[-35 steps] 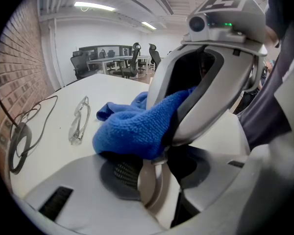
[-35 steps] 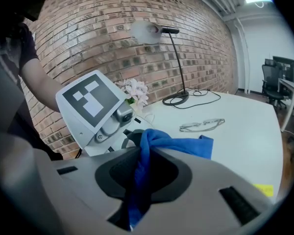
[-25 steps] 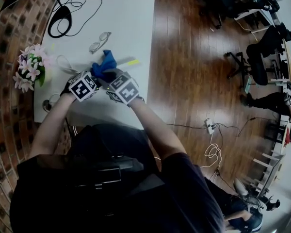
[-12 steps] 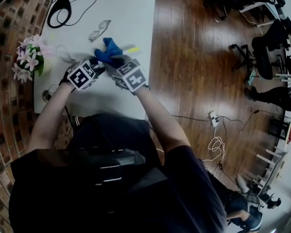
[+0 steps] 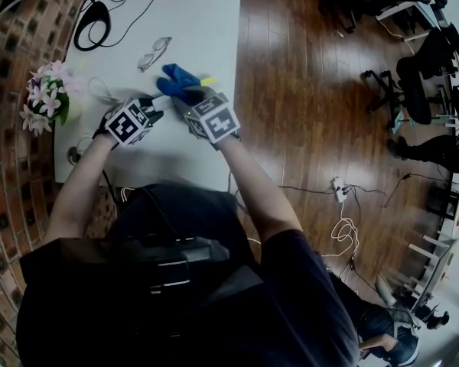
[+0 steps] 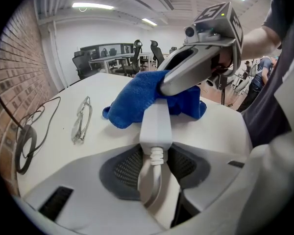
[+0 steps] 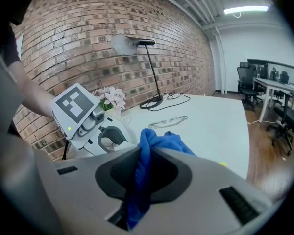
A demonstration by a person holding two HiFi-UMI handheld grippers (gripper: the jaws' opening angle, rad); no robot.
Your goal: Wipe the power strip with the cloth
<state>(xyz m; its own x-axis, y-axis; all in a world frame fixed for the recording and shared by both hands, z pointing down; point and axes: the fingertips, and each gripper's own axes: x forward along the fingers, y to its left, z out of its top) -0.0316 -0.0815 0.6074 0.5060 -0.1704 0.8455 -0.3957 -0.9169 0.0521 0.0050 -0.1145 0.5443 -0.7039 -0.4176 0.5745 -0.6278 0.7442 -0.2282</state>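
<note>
Carried toward 12 o'clock since a second ago: blue cloth, along the white table. At 9 o'clock, left gripper clamped on the cord end of the power strip, pinning it flat. Just toward 3 o'clock, right gripper pinching the cloth, draped over the strip's far half. Mid-wipe, by the look; next calls for dragging back toward 6 o'clock with light downward pressure. Strip's far end buried under cloth; sockets not to be seen

Blue cloth, white power strip, white table, pink flowers, red-brown brick wall
</note>
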